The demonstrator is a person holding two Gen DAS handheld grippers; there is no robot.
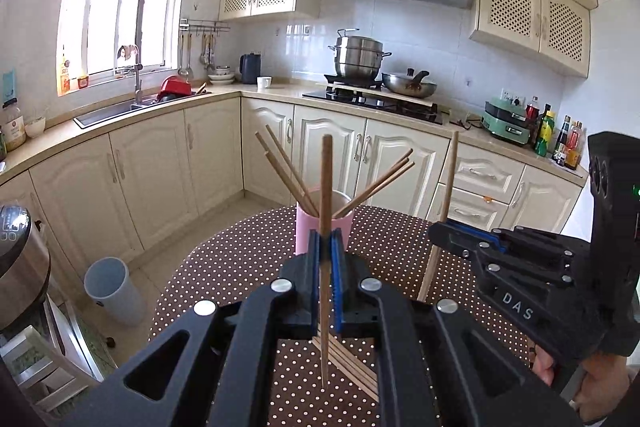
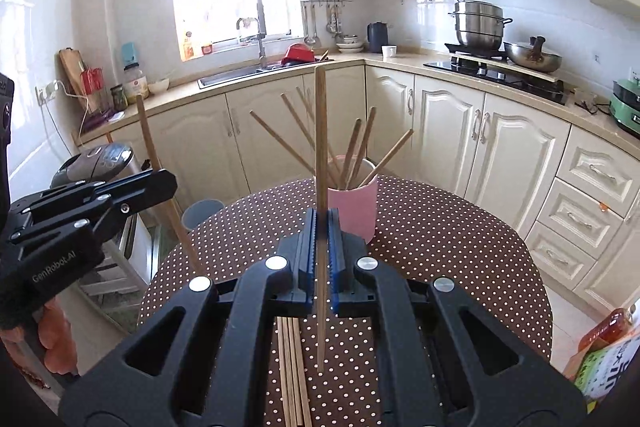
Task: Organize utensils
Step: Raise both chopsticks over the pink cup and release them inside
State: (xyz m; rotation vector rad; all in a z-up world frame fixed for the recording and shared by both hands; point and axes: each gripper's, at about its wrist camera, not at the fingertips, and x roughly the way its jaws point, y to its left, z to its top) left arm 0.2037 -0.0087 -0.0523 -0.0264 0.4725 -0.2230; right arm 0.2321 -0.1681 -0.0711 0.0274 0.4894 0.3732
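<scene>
A pink cup [image 1: 304, 235] [image 2: 354, 205] stands on the round dotted table [image 1: 240, 259] [image 2: 440, 239] with several wooden chopsticks [image 1: 380, 183] [image 2: 280, 139] fanned out of it. My left gripper [image 1: 325, 241] is shut on one upright chopstick [image 1: 326, 187], just in front of the cup. My right gripper [image 2: 321, 223] is shut on another upright chopstick [image 2: 320, 131], also near the cup. Each gripper shows in the other's view, the right one [image 1: 444, 231] and the left one [image 2: 160, 183]. Several loose chopsticks [image 1: 348, 367] [image 2: 292, 367] lie on the table below the grippers.
A grey bin [image 1: 114, 291] stands on the floor left of the table. A rice cooker [image 1: 18, 259] [image 2: 94, 163] sits at the left. A bottle and carton [image 2: 604, 359] stand at the right. Cabinets, sink and stove run behind.
</scene>
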